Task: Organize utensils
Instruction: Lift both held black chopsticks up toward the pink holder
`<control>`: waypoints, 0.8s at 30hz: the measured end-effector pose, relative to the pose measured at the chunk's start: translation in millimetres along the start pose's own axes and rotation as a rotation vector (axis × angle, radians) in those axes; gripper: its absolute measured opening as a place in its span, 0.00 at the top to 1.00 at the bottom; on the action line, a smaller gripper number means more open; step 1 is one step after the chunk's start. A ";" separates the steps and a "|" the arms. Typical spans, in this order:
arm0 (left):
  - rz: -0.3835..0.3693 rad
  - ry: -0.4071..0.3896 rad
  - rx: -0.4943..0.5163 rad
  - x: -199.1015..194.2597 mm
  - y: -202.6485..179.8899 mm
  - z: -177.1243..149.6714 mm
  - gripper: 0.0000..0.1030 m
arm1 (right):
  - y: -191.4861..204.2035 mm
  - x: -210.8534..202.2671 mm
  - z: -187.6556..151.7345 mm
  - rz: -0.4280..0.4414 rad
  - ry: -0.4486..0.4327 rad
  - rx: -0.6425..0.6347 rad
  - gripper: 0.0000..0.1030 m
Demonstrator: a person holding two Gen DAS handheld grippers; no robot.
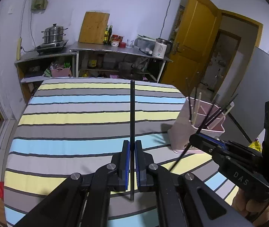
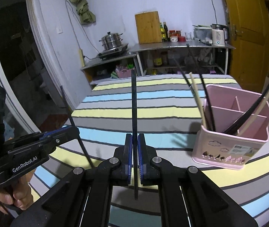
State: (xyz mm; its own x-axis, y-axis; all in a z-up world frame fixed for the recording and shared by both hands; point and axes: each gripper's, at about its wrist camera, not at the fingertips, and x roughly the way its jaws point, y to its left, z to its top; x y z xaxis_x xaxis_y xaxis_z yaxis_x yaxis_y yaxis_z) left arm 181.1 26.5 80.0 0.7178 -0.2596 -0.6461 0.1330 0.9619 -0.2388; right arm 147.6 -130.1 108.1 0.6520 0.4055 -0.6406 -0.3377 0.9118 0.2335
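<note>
Both tools were clenched on a black chopstick each — the left tool had its chopstick pinched upright between the blue pads, and the right tool held its own chopstick the same way, sticking up past the jaws with a short tail hanging below. The pink holder sat on the right side of the striped table, already carrying a mix of black and pale wooden chopsticks leaning in its compartments. My worry from here: those sticks were gripped low on a thin, slick shaft, so any tilt on the way over could let one pivot or slip through the pads. Also the leaning sticks fan out over the holder's mouth — coming in at an angle could knock them, or nudge the light holder toward the table's right edge, which looked near.
</note>
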 end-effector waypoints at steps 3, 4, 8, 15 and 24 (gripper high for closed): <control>-0.006 -0.006 0.007 -5.0 -4.8 2.6 0.95 | 1.0 -9.6 1.8 0.000 -0.019 -0.002 0.95; -0.009 -0.007 0.008 -6.6 -5.9 2.9 0.95 | 1.5 -12.1 2.1 0.001 -0.024 -0.004 0.95; -0.017 -0.011 0.013 -12.3 -10.1 2.1 0.95 | 1.2 -22.4 1.3 0.001 -0.040 -0.007 0.95; -0.036 -0.014 0.029 -17.7 -16.3 3.4 0.95 | -0.4 -36.8 -0.9 -0.004 -0.062 -0.007 0.95; -0.069 -0.004 0.042 -18.3 -29.1 6.1 0.95 | -8.5 -52.7 -3.2 -0.016 -0.086 0.008 0.95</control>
State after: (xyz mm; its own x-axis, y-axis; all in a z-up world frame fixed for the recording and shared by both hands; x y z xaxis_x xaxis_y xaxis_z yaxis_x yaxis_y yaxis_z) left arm 168.3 3.8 103.2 0.7089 -0.3253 -0.6258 0.2106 0.9444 -0.2523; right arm 114.0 -159.4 137.6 0.7134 0.3944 -0.5793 -0.3213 0.9187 0.2299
